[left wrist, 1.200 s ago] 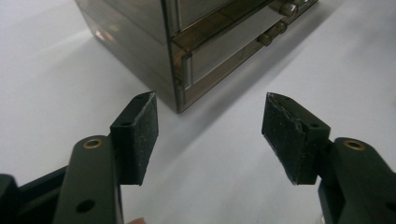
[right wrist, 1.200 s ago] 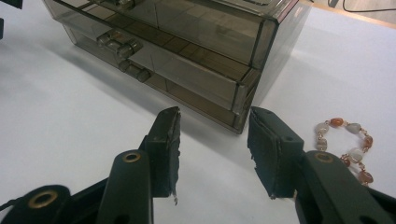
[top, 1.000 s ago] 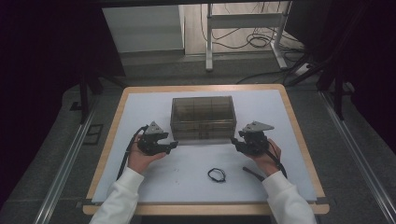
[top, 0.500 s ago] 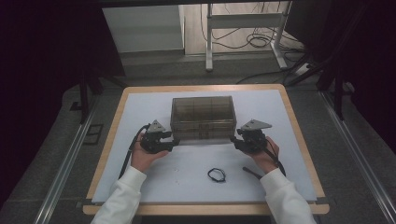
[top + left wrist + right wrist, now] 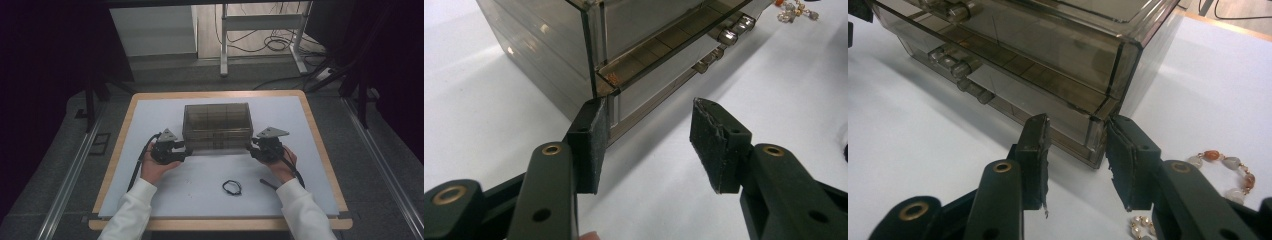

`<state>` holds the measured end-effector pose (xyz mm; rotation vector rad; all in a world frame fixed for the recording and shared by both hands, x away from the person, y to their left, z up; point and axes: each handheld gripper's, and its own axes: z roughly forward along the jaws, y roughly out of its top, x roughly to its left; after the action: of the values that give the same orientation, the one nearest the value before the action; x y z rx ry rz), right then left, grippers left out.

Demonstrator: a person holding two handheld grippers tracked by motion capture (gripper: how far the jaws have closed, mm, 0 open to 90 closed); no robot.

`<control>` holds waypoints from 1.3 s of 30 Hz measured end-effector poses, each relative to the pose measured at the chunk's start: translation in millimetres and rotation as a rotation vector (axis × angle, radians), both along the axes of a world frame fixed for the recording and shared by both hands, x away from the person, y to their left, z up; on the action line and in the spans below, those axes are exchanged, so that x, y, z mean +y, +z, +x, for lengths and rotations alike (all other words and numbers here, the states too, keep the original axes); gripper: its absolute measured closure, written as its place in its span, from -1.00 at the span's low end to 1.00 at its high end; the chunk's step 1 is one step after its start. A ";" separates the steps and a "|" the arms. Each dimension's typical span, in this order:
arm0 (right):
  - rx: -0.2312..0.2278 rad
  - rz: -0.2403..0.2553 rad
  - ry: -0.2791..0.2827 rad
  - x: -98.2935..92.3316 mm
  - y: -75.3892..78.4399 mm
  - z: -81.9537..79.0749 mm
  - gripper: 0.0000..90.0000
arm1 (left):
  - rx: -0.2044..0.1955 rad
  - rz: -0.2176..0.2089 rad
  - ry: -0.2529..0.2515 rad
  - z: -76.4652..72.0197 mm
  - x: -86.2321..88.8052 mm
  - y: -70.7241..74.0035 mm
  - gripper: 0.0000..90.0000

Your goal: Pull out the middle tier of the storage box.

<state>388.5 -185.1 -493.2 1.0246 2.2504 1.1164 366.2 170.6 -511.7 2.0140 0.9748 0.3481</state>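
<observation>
A smoky see-through drawer box (image 5: 216,125) with small knobs (image 5: 960,67) stands mid-table. My left gripper (image 5: 185,152) is at its near left corner. In the left gripper view the jaws (image 5: 649,117) stand apart and have just been closing; the left pad (image 5: 593,145) lies against the box's bottom corner, the right pad (image 5: 710,145) is free over the table. My right gripper (image 5: 250,148) is at the near right corner. Its jaws (image 5: 1079,131) have also been closing and straddle that bottom corner (image 5: 1096,150), with a gap left at the drawer front.
A bead bracelet (image 5: 1228,165) with orange and grey stones lies beside the right gripper, pale beads (image 5: 1138,227) below it. A dark loop (image 5: 231,187) and a short dark stick (image 5: 267,183) lie on the white mat (image 5: 150,120) near the front edge.
Both hands stay at the box's front corners, almost unmoved. The right gripper has edged slightly closer to its corner.
</observation>
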 end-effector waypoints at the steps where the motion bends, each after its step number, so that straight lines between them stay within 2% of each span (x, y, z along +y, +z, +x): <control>1: 0.002 -0.003 0.001 -0.1 -0.6 0.7 0.39 | 0.000 0.000 0.000 0.0 0.0 0.0 0.11; 18: -0.007 -0.007 0.001 0.3 -4.6 3.6 0.62 | 0.008 -0.006 -0.002 0.3 0.0 -0.9 0.22; 33: -0.013 -0.005 0.011 -1.4 -5.6 -1.4 0.63 | 0.016 0.005 0.015 -1.1 2.2 -3.3 0.50; 39: -0.011 -0.002 0.016 -2.3 -5.7 -4.8 0.64 | 0.018 -0.002 0.037 -2.1 2.1 -5.1 0.59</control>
<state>383.7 -187.3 -498.9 0.9994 2.2546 1.1230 364.1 172.7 -516.8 2.0026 1.0241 0.3494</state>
